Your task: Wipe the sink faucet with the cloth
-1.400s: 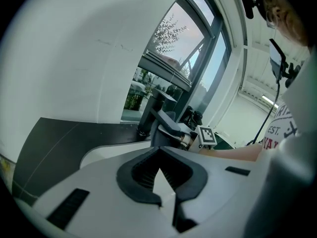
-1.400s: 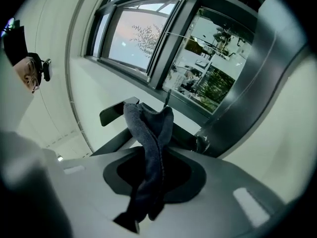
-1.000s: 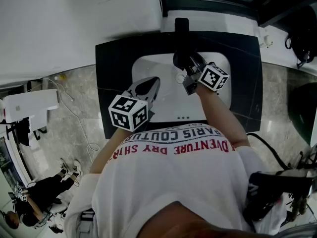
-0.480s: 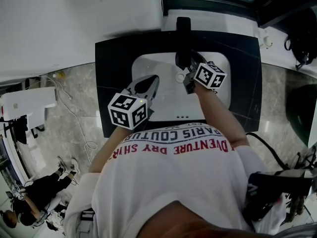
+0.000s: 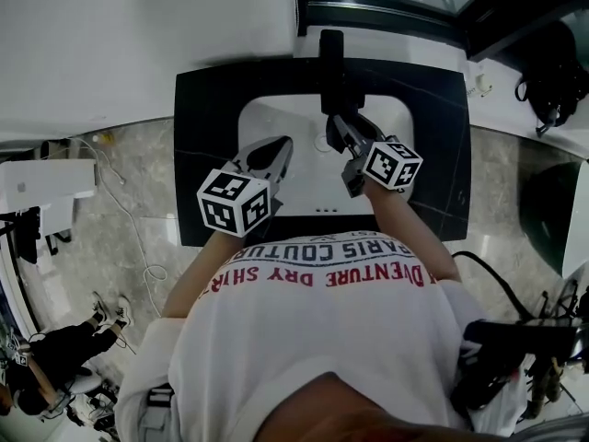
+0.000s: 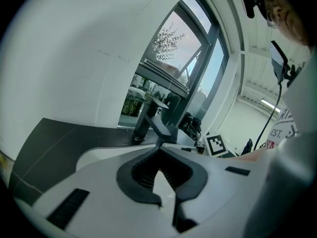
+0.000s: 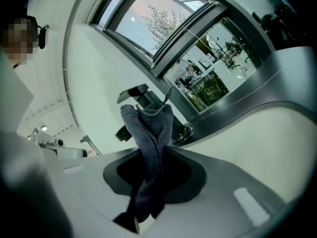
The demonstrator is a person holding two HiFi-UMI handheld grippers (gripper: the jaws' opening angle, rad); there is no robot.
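Observation:
The black faucet (image 5: 330, 63) stands at the back of the white sink basin (image 5: 267, 118), which is set in a black countertop (image 5: 207, 109). My right gripper (image 5: 340, 129) hovers over the basin just in front of the spout, shut on a grey cloth (image 7: 147, 138). The cloth sticks up past the jaws and hangs down between them. In the right gripper view the faucet (image 7: 134, 95) shows just behind the cloth. My left gripper (image 5: 281, 147) is over the basin's left half, shut with nothing in it. Its view looks at the faucet (image 6: 147, 115) from the left.
A white wall and a window frame (image 5: 386, 12) run behind the counter. Marble floor surrounds it, with a white box (image 5: 41, 182) and cable at left. A seated person (image 5: 46, 362) is at lower left. Dark bags (image 5: 552, 72) are at right.
My right gripper with the cloth has drawn back from the spout toward me by a short way. The left gripper has barely moved.

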